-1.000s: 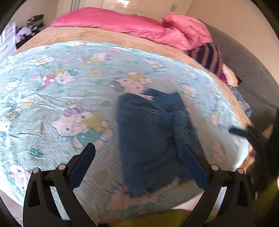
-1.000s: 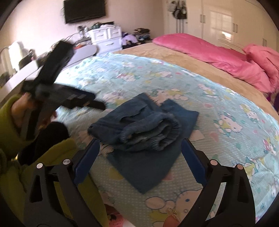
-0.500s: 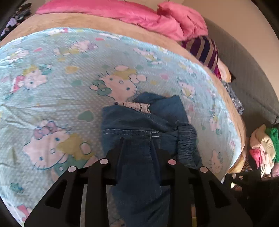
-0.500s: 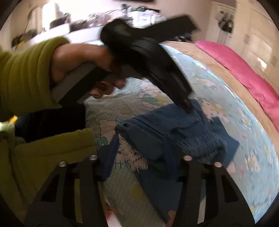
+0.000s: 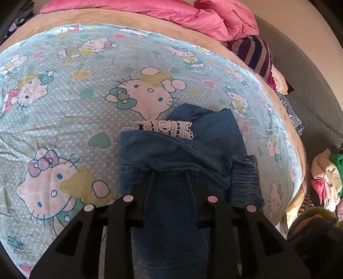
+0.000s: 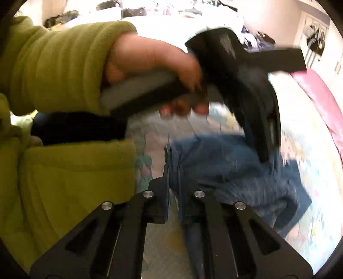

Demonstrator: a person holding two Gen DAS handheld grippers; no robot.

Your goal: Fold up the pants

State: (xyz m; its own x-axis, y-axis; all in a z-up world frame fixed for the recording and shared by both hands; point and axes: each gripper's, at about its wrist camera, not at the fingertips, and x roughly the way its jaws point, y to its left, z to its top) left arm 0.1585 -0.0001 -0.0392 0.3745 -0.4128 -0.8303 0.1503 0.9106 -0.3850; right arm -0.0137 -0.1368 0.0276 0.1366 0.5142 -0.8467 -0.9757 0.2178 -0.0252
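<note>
We judge the fold to be well under way but not finished: the pants (image 5: 171, 163) lie partly doubled over near the lower middle of the left wrist view, on the near part of the bed (image 5: 70, 120), with a gathered waistband bunched at their right side and a strip of white lace trim (image 5: 165, 127) showing at the far edge. The layers are uneven and rumpled, so a further fold and some squaring up seem left to do. Our left gripper (image 5: 169, 178) has closed in to a narrow gap and its fingers pinch a fold of denim between them. Our right gripper (image 6: 173, 171) has just closed nearly all the way; in the blurred right wrist view its fingers sit at the left edge of the pants (image 6: 225, 163) and appear to nip a thin edge of the cloth. That view also shows the hand (image 6: 150, 64) in a green sleeve (image 6: 55, 64) holding the left gripper above the denim. The bed carries a pale blue cartoon-cat sheet over a tan cover, with pink bedding (image 5: 193, 15) at the top of the frame and a striped cloth (image 5: 253, 53) at upper right. Heaped clothes (image 5: 325, 178) sit at the right edge, beside a grey quilted surface.
</note>
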